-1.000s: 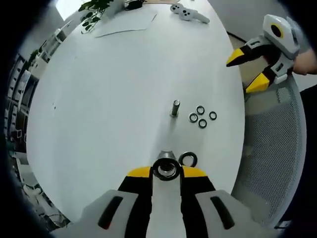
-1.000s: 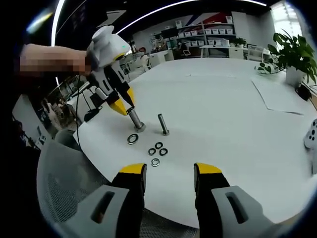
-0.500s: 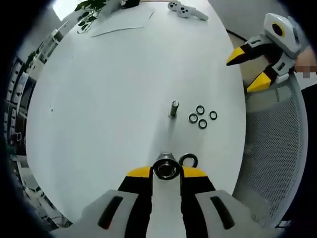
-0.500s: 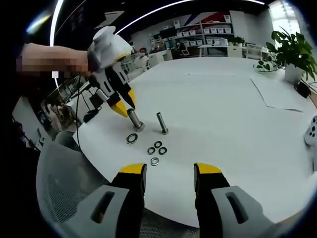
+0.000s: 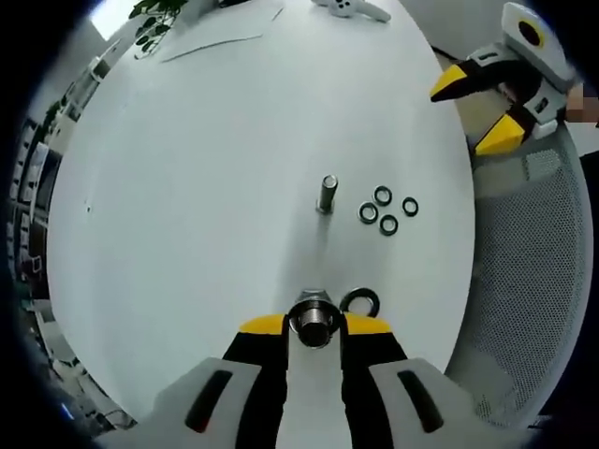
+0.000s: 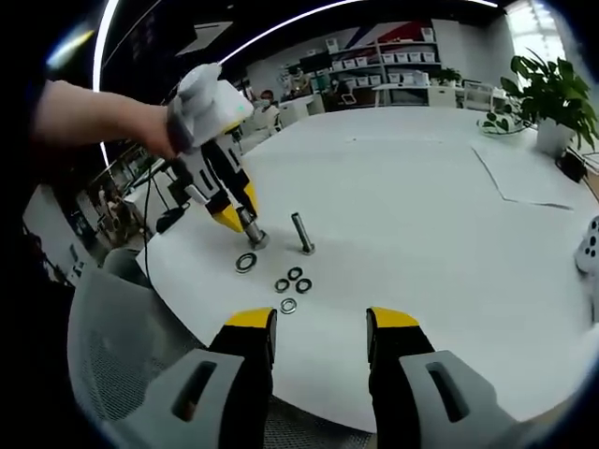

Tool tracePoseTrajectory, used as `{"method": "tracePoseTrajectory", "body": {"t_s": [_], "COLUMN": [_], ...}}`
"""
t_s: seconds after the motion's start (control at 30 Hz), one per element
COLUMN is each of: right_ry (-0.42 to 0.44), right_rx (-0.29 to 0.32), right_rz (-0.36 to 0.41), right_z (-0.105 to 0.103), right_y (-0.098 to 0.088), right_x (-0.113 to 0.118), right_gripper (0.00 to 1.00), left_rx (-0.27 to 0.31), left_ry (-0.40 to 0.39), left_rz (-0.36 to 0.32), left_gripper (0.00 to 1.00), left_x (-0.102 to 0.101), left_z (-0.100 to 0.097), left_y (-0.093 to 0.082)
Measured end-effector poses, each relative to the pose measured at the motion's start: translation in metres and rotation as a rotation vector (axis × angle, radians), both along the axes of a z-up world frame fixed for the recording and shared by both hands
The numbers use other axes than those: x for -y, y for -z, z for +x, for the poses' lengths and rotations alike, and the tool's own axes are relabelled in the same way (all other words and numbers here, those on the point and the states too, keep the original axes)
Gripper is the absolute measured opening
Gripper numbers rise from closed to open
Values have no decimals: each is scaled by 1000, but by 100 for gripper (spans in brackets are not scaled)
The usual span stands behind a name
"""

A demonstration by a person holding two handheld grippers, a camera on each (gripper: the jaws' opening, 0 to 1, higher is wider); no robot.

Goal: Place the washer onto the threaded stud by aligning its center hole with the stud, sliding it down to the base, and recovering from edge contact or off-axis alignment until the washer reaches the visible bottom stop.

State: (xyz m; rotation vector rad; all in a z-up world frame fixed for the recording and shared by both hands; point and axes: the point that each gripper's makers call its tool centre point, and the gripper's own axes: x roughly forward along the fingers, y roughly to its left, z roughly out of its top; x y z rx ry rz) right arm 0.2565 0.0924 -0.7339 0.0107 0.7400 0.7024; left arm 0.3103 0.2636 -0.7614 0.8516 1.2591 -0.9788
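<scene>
left gripper [image 5: 314, 325] jaws clamp stud [image 5: 314, 317]; washer [image 5: 359, 301] beside, near table [image 5: 187, 168] edge.

open table [image 6: 449, 196] beyond second stud [image 6: 303, 234], washers [image 6: 291, 284] beside it

White oval table [image 5: 187, 187]. On it: upright stud [image 5: 327, 194] near centre, four small washers [image 5: 386, 210] clustered at its 3 o'clock, a second stud [image 5: 314, 318] at 6 o'clock, larger washer [image 5: 359, 301] just beside it. Paper sheet [image 6: 538, 178] near far edge.
</scene>
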Motion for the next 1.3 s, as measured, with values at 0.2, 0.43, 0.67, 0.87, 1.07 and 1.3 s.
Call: {"method": "tracePoseTrajectory", "body": {"t_s": [0.2, 0.43, 0.67, 0.87, 1.07, 1.3], "right_ry": [-11, -14, -14, -13, -13, -12], "right_rx": [2, -1, 0, 1, 0, 0], "right_rz": [-6, -5, -5, -1, 0, 1], "right_z": [0, 0, 2, 2, 1, 0], "right_y": [0, 1, 1, 1, 0, 1], "right_x": [-1, -1, -1, -1, -1, 1], "right_gripper": [41, 41, 41, 41, 41, 41], "left_rx": [-6, -19, -17, -5, -6, -22], "left_ry": [2, -6, -12, -5, -27, -41], "left_rz": [16, 28, 30, 35, 32, 30], "left_gripper": [18, 18, 18, 19, 20, 21], "left_x": [-2, -3, -2, 0, -1, -1], "left_z": [1, 1, 3, 2, 3, 1], "left_y": [10, 21, 24, 24, 24, 25]}}
